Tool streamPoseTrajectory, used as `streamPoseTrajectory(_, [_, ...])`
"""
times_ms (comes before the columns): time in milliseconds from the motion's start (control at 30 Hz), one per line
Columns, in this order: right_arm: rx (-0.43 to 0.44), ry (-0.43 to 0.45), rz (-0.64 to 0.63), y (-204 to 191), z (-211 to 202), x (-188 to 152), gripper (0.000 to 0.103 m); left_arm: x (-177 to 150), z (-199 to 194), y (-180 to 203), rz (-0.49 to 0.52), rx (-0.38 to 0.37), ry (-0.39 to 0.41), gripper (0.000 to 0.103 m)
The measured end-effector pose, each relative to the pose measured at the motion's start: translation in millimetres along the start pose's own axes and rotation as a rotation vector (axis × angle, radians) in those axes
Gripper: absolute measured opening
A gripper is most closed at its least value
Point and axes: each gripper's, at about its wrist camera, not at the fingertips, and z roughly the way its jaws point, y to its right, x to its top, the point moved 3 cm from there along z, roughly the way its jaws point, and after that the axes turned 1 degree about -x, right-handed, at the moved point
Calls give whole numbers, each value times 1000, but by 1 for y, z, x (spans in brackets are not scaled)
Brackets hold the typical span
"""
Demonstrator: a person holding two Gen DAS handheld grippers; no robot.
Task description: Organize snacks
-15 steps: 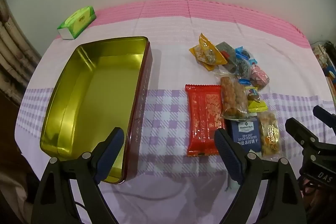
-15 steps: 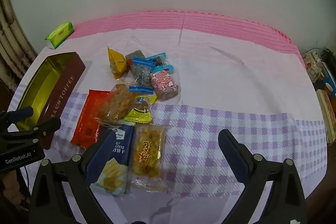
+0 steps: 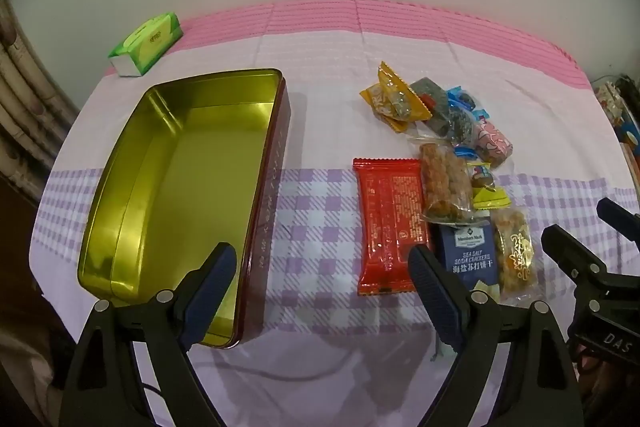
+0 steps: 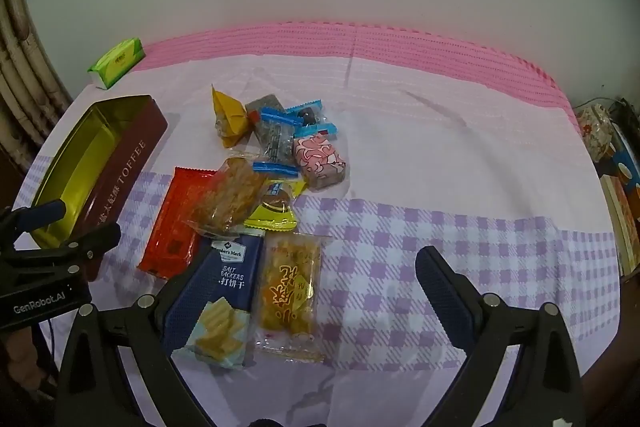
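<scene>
The snacks lay in a loose cluster on the checked tablecloth (image 4: 460, 239), right of the open toffee tin (image 3: 180, 187). Nearest the cameras sat the navy cracker packet (image 4: 224, 291) and, touching its right side, the clear packet of golden pieces (image 4: 290, 287). The red packet (image 3: 390, 223) lay flat to their left, closest to the tin; a clear bag of fried bites (image 3: 444, 187) overlapped its far right corner. Farther off were a yellow pouch (image 3: 394, 99), dark blue-edged sweets (image 4: 276, 131) and a pink patterned one (image 4: 318, 157).

The tin held nothing, so I judged the sorting not yet begun and the first pick in hand. The right gripper (image 4: 308, 307) hovered with jaws wide apart, gripping nothing, over the two near packets. The left gripper (image 3: 320, 291) was likewise spread and empty, between the tin and the red packet.

The next move probably called for lowering onto one flat, slippery packet and closing on its edge without catching its neighbour. A green tissue pack (image 3: 146, 43) stood far left.
</scene>
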Motion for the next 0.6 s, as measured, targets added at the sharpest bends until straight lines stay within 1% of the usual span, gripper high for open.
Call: streamPoseTrajectory(600, [15, -27, 10, -1, 2, -4, 92, -2, 0, 2, 9, 0, 1, 88])
